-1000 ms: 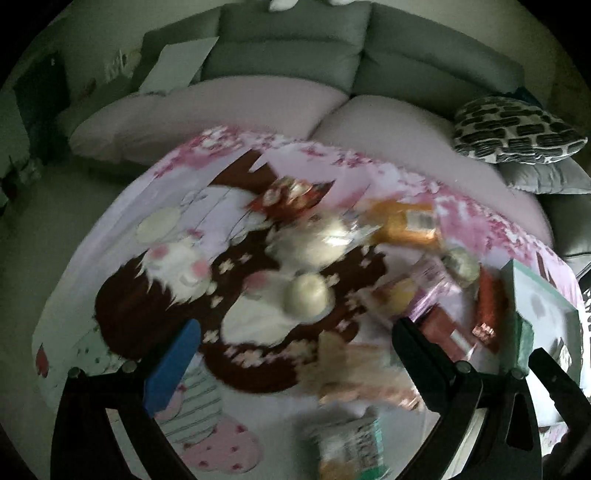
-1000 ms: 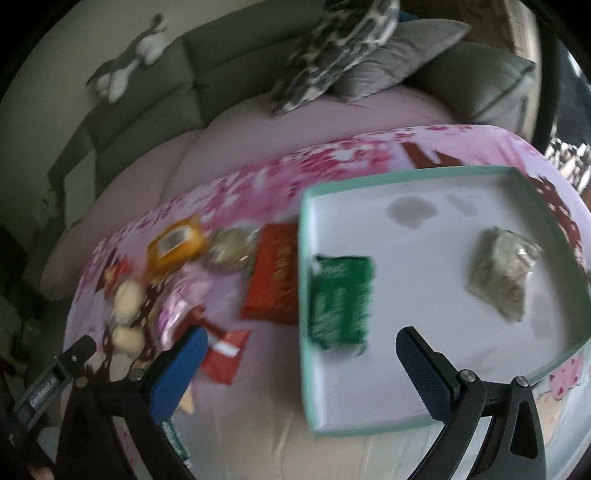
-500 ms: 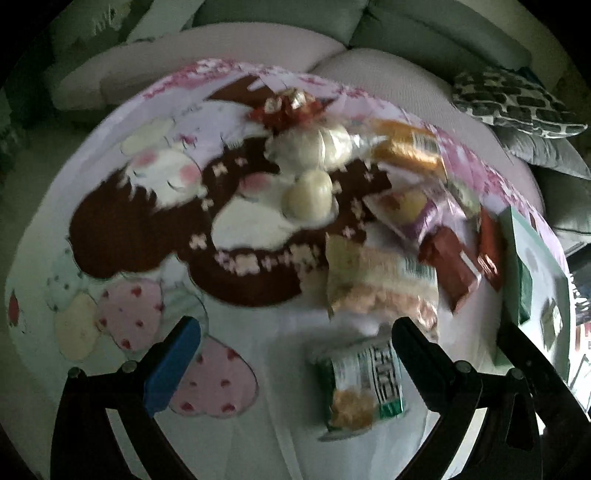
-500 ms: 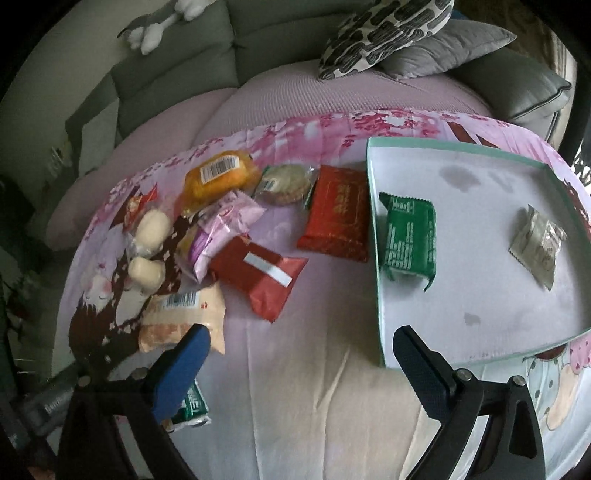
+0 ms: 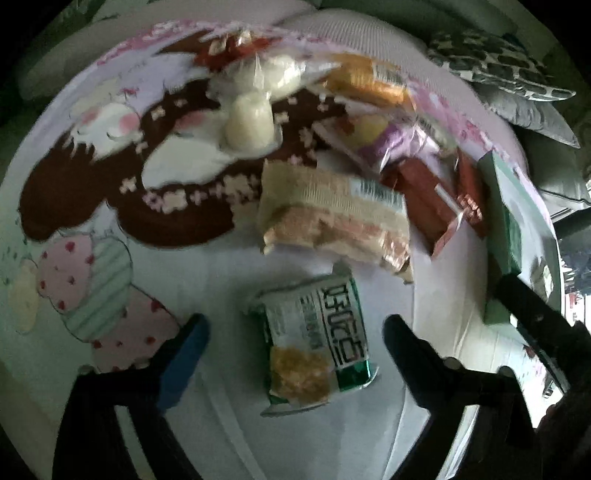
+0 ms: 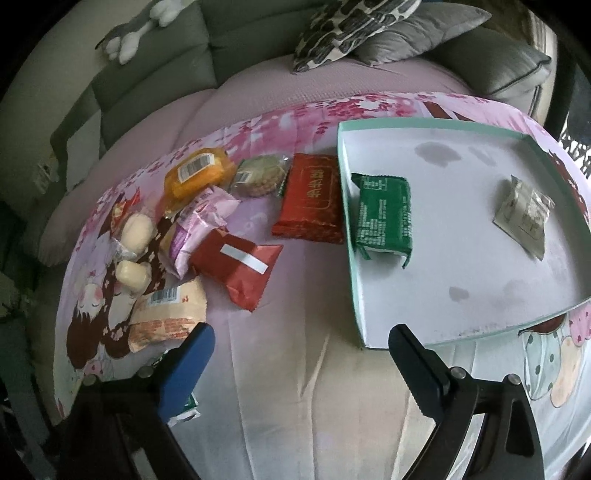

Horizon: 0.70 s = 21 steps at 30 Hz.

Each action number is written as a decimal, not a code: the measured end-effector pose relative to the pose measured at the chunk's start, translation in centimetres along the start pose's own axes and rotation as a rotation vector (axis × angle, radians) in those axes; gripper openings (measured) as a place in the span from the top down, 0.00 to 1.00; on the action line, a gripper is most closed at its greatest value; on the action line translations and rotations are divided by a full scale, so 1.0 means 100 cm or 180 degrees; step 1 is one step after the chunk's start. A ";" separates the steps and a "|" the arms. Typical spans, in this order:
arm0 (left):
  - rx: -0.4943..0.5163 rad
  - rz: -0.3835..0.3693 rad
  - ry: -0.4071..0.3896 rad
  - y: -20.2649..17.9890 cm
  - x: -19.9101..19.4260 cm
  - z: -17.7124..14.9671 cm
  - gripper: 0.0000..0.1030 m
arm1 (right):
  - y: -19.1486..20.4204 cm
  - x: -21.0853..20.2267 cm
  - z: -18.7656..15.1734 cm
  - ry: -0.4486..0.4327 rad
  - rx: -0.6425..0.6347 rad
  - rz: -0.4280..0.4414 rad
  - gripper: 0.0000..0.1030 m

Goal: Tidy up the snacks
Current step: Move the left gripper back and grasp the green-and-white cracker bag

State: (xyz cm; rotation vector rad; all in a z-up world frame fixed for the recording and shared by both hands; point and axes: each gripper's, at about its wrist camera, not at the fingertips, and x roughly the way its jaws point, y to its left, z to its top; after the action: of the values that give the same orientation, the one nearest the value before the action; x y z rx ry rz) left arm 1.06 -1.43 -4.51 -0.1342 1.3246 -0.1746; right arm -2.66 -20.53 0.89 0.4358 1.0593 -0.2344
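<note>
A home living room is indicated: a grey sofa (image 6: 155, 85) with patterned cushions (image 6: 347, 33) and a plush toy (image 6: 133, 33) is seen behind a table covered by a cartoon-printed cloth (image 6: 295, 369), where packaged snacks (image 6: 236, 266) are spread

The left gripper (image 5: 295, 328) now hangs lower over the green-and-white snack packet (image 5: 317, 343), which sits between its jaws; they have just been closing, untouched.

Green-white snack packet (image 5: 317, 343); mint-rimmed white tray (image 6: 351, 236); dark green packet (image 6: 384, 216); pink cartoon-print cloth (image 6: 295, 369); leopard-spotted cushion (image 6: 343, 29).
</note>
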 end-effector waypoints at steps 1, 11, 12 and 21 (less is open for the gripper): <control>0.0016 0.0036 0.0009 -0.001 0.001 0.000 0.10 | -0.001 0.000 0.000 -0.0001 0.0008 0.0001 0.06; 0.0128 0.0221 0.0023 -0.012 0.008 0.001 0.10 | 0.000 0.001 0.001 -0.0007 0.0017 -0.0003 0.06; 0.0102 0.0204 0.0005 -0.011 0.006 0.001 0.11 | 0.000 0.001 0.001 -0.0006 0.0015 -0.0003 0.06; -0.0136 0.0029 -0.0166 0.007 -0.005 0.001 0.50 | 0.001 0.002 0.001 -0.0011 -0.0008 -0.0035 0.06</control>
State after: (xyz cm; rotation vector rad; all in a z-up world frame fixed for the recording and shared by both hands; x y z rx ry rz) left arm 1.03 -0.59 -4.14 -0.1678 1.2773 -0.1341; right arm -2.45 -20.52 0.76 0.4271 1.0588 -0.2434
